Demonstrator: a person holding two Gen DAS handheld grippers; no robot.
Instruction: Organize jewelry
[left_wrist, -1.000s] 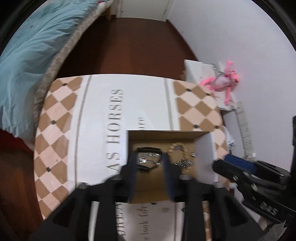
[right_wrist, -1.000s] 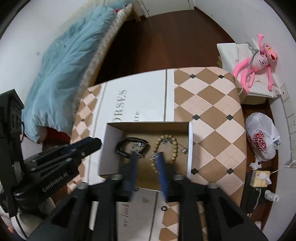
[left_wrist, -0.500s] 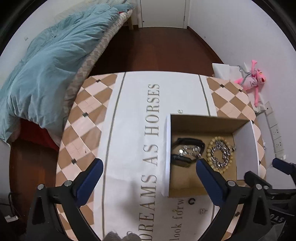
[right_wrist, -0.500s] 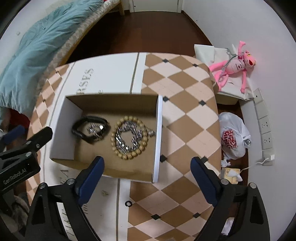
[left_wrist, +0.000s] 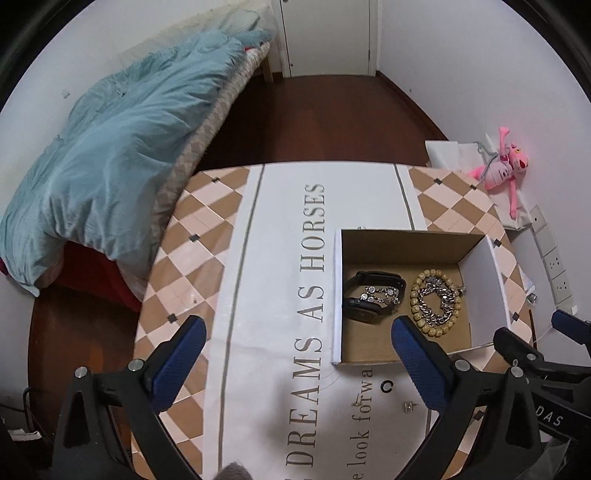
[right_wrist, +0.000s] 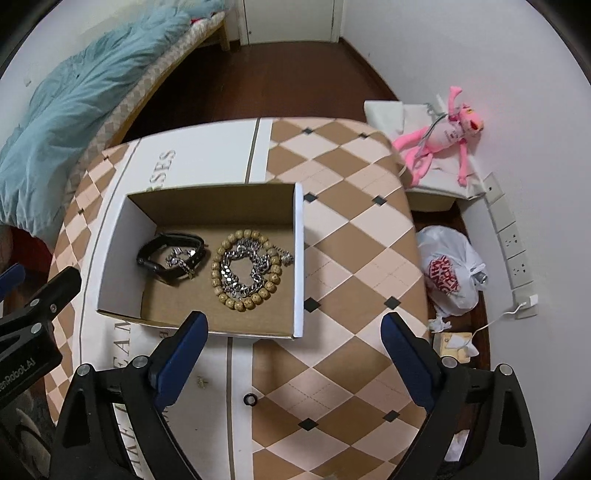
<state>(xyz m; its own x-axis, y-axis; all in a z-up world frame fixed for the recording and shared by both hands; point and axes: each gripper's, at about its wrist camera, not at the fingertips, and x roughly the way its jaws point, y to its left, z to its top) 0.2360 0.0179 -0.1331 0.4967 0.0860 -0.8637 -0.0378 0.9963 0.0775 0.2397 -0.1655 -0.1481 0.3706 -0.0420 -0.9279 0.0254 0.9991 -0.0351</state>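
Mostly done: beads (right_wrist: 245, 269), chain (right_wrist: 243, 271), watch (right_wrist: 166, 254) inside box (right_wrist: 299, 258), frame centre. Left outside, below: ring (right_wrist: 249, 399), small stud (right_wrist: 200, 381). Both grippers (left_wrist: 295, 354) (right_wrist: 293, 350) wide, empty.

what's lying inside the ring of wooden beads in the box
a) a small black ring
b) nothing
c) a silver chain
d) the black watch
c: in the cardboard box a silver chain is coiled within the wooden bead bracelet, while the black watch lies beside it.
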